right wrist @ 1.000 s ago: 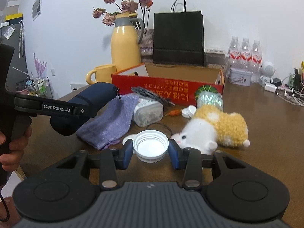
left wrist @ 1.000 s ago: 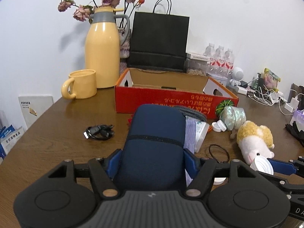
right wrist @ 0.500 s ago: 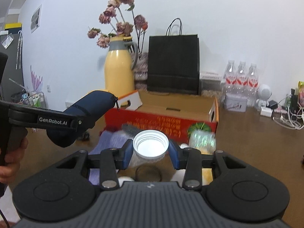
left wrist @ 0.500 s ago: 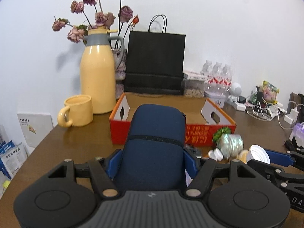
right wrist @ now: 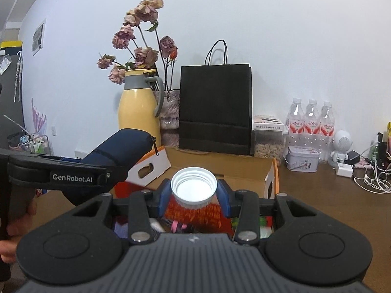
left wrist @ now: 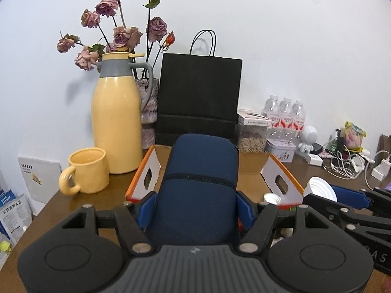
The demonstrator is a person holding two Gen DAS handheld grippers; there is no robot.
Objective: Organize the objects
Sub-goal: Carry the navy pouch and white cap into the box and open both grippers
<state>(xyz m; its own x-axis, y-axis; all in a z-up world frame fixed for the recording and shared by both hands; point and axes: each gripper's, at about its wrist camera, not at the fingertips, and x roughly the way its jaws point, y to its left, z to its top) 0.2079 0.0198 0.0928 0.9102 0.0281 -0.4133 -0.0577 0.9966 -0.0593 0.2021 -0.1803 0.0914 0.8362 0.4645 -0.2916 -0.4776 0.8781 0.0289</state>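
My left gripper [left wrist: 195,207] is shut on a dark blue zip pouch [left wrist: 199,185] and holds it in the air, its far end over the near edge of the open red cardboard box [left wrist: 281,178]. The pouch [right wrist: 117,156] also shows at the left of the right wrist view. My right gripper [right wrist: 194,195] is shut on a white screw lid [right wrist: 193,187], held above the front of the same box [right wrist: 220,168]. The lid [left wrist: 320,190] also shows at the right of the left wrist view.
Behind the box stand a yellow thermos jug [left wrist: 116,127] with dried roses, a yellow mug [left wrist: 85,173], a black paper bag [left wrist: 199,102] and water bottles [left wrist: 284,117]. Chargers and cables [left wrist: 352,163] lie at the right. Items below the right gripper are blurred.
Both grippers have risen from the table and moved forward toward the box, each keeping its object. The toy, cloth and cables on the table have dropped out of view.
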